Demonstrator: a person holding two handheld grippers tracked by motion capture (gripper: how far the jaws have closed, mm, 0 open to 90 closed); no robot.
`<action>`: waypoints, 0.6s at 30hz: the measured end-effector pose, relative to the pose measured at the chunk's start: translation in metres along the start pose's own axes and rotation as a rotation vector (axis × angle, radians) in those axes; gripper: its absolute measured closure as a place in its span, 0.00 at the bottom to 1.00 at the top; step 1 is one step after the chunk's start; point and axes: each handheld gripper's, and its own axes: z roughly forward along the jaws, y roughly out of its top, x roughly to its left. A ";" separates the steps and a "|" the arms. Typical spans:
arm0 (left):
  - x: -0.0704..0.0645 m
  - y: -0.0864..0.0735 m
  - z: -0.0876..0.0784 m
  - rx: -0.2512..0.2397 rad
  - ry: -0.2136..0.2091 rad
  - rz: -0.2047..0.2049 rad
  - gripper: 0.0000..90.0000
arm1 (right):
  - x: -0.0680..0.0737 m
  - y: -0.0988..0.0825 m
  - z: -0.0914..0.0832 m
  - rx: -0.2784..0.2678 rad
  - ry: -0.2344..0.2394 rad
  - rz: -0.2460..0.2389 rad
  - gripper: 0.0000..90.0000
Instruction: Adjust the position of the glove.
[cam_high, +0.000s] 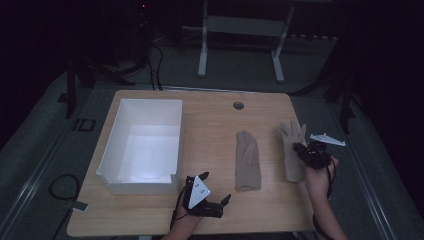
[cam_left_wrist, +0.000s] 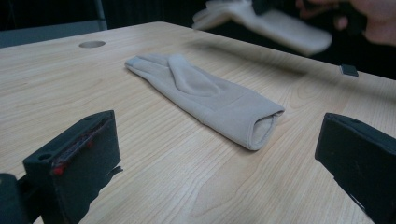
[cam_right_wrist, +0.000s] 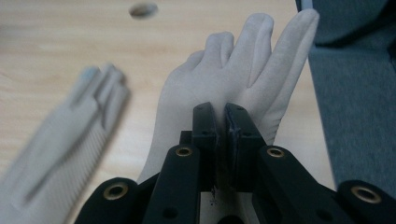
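Pinching right glove (cam_right_wrist: 233, 79) mid-palm, right gripper (cam_right_wrist: 223, 126) clenched on fabric near table's right edge. Soft, light, limp: droops, grip by cuff. Left gripper (cam_left_wrist: 219, 154) spread wide, empty.

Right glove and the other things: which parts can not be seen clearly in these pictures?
- Right glove: in the right gripper view, the right tool, shut on it, hides its cuff.
- Left glove: blurred in the right gripper view; its cuff is cut off by the bottom edge.
- White box: in the high view, the near wall hides part of its floor.
- Left tool: open; the picture's edges cut off both black jaws.
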 end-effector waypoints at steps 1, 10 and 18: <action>0.000 0.000 0.000 0.001 0.000 0.000 0.00 | -0.001 -0.006 0.003 0.012 0.010 0.009 0.93; 0.000 0.000 0.000 0.003 -0.002 -0.001 0.00 | 0.000 -0.033 0.028 0.104 -0.010 0.000 0.89; 0.000 0.000 0.000 0.001 -0.006 0.000 0.00 | 0.001 -0.039 0.035 0.135 -0.025 -0.072 0.70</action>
